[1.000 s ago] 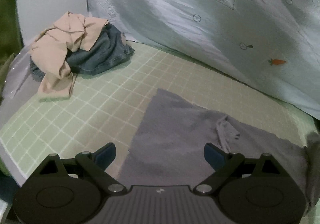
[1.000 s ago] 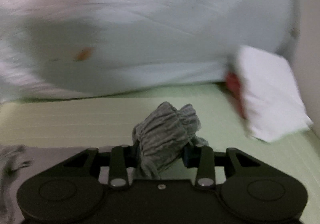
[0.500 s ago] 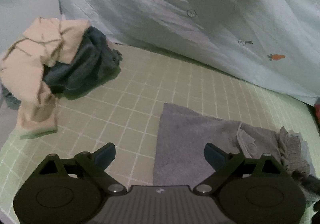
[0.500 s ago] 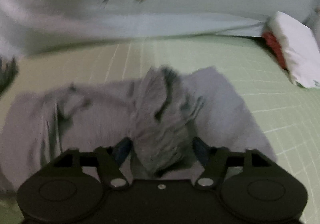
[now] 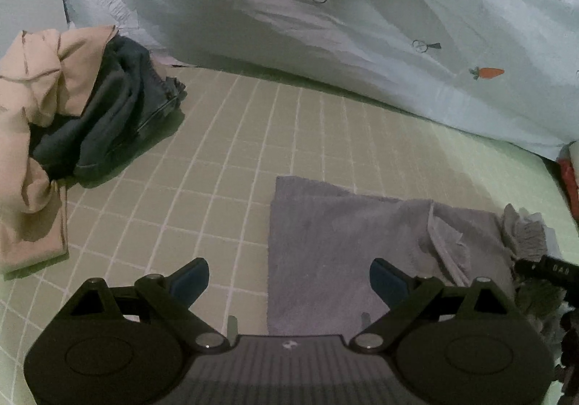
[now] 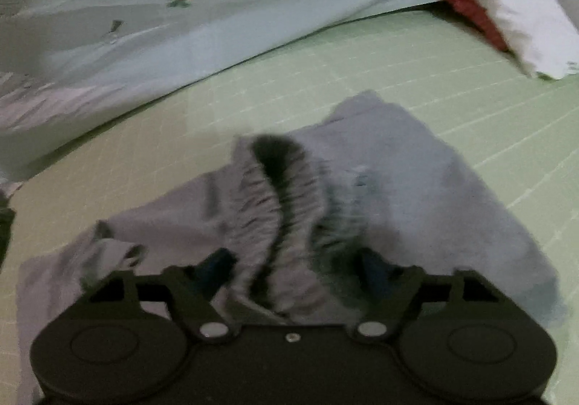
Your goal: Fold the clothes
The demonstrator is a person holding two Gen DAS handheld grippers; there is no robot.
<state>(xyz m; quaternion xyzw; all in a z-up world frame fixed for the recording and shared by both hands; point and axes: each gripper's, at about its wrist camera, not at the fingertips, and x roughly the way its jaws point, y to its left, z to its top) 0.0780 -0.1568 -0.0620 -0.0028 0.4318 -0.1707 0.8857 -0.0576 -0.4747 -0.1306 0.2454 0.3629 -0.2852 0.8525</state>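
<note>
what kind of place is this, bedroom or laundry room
Most likely a bedroom, on a bed: a green grid-pattern sheet, a carrot-print quilt bunched behind it, and a pile of unfolded clothes beside grey shorts.

The right gripper [image 6: 293,269] has just been closing its jaws slightly, gathered waistband of the grey garment [image 6: 416,188] between them. The garment lies on the green checked mat [image 6: 452,79]; a white pillow [image 6: 506,7] sits far right.

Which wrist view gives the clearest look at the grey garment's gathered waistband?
The right wrist view: the waistband fills the centre, bunched between the right gripper's spread jaws, though blurred. The left wrist view shows only a ruffled scrap at its right edge, beyond the flat grey garment.
</note>
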